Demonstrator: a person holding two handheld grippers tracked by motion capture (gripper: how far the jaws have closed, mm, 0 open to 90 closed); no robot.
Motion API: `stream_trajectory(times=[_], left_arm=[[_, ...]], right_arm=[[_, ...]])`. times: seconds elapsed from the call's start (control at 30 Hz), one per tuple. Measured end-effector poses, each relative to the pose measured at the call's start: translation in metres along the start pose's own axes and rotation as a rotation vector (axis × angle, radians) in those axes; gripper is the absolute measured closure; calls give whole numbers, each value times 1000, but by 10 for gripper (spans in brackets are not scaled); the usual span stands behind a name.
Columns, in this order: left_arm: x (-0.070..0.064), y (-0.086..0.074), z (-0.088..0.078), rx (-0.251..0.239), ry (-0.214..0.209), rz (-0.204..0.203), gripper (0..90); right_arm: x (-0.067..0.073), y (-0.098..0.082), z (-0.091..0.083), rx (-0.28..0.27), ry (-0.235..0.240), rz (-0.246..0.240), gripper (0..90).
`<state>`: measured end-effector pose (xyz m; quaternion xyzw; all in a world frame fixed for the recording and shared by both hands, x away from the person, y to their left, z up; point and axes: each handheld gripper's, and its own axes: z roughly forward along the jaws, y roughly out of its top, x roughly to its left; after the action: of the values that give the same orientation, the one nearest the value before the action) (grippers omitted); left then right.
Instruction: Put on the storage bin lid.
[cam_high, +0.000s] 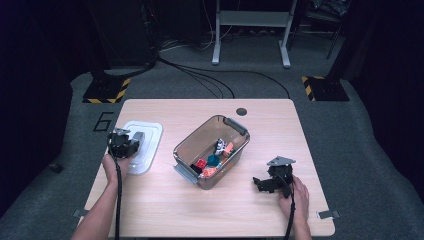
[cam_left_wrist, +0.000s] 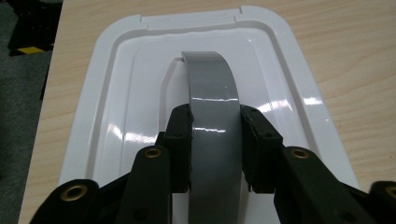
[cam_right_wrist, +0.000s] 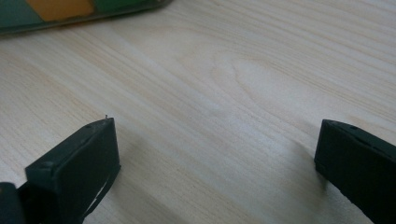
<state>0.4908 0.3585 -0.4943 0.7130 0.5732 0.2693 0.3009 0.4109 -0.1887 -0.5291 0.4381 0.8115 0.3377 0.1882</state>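
Lid (cam_high: 143, 145): we see the white lid lying flat near the desk's (cam_high: 165, 210) left edge, well apart from the bin (cam_high: 212, 150) at the desk's middle.
Handle (cam_left_wrist: 212, 116): we see a grey arched strap along the middle of the lid; in the left gripper view its long axis runs straight away from the jaws.
Left hand-held gripper (cam_left_wrist: 215, 140): we see its jaws clamped on the handle, one pad pressing each long side, from directly above the lid.
Right hand-held gripper (cam_high: 261, 184): we see it near the desk's right front, jaws spread wide with bare wood between them and nothing held.
Bin: we see a clear tub, set askew to the desk's edges, uncovered, with small coloured toys (cam_high: 215, 161) inside.
Key relation: we judge the coming move to be carrying the lid to the bin, which lies toward the desk's middle from the left hand-held gripper; the right one is nearer the bin but idle.
Fit: we judge the lid's long axis must turn to match the slanted bin.
Hidden: the near end of the handle and of the lid is covered by the jaws in the left gripper view.
Hard to make out: the toys are too small to name, and the bin's latches are unclear.
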Motion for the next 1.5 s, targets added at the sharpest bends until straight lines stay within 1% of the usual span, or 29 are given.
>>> stream_trajectory(times=[0.07,0.13,0.2,0.23,0.33,0.37,0.4,0.43,0.47,0.53,0.57,0.6,0.63,0.8,0.87,0.97,1.03,1.07,1.1,1.13,1.27,1.3,1.4,1.47,1.5], left_arm=[[-1,1,-2,-1,-7,7,674],[-1,2,-6,-12,-9,5,674],[0,4,-12,-28,-29,0,674],[0,5,-15,-33,-34,8,675],[0,10,-23,-53,-60,-3,675],[0,12,-26,-56,-65,6,675],[0,15,-29,-55,-72,20,675],[0,15,-29,-55,-72,20,675],[1,20,-33,-59,-90,17,675],[1,22,-35,-61,-95,20,675],[2,24,-37,-55,-106,17,675],[1,27,-40,-58,-111,29,675],[1,29,-41,-55,-113,32,675],[0,36,-48,-63,-134,32,675],[-1,39,-52,-76,-135,39,675],[-1,46,-59,-71,-156,45,674],[-2,51,-63,-81,-163,37,674],[-2,53,-65,-77,-171,36,675],[-3,56,-67,-82,-174,32,674],[-4,58,-70,-78,-179,38,674],[-7,68,-79,-100,-195,46,675],[-7,71,-81,-95,-200,51,675],[-11,79,-88,-104,-207,60,675],[-12,81,-89,-106,-209,62,675],[-15,85,-93,-105,-214,70,674]], right_arm=[[0,0,0,0,0,0,0],[0,0,0,0,0,-1,0],[0,0,0,0,0,0,0],[0,0,0,0,0,-1,0],[0,0,0,0,1,-1,0],[0,0,0,0,1,-1,0],[0,0,0,0,1,-1,0],[0,0,0,0,1,-1,0],[0,0,0,-1,1,-1,0],[0,0,0,-1,1,-2,0],[0,0,0,-1,1,-1,0],[0,0,0,-1,0,-1,0],[0,0,0,-1,1,-2,0],[0,0,0,-1,1,-1,0],[0,0,0,0,1,-1,0],[0,0,0,-1,1,-2,0],[0,0,0,-1,1,-2,0],[0,0,0,-1,1,-2,0],[0,0,0,-1,1,-1,0],[0,0,0,-1,1,-1,0],[0,0,0,-1,1,-1,0],[0,0,0,-1,1,-1,0],[0,0,0,-1,1,-1,0],[0,0,0,-1,1,-2,0],[0,0,0,-1,1,-2,0]])
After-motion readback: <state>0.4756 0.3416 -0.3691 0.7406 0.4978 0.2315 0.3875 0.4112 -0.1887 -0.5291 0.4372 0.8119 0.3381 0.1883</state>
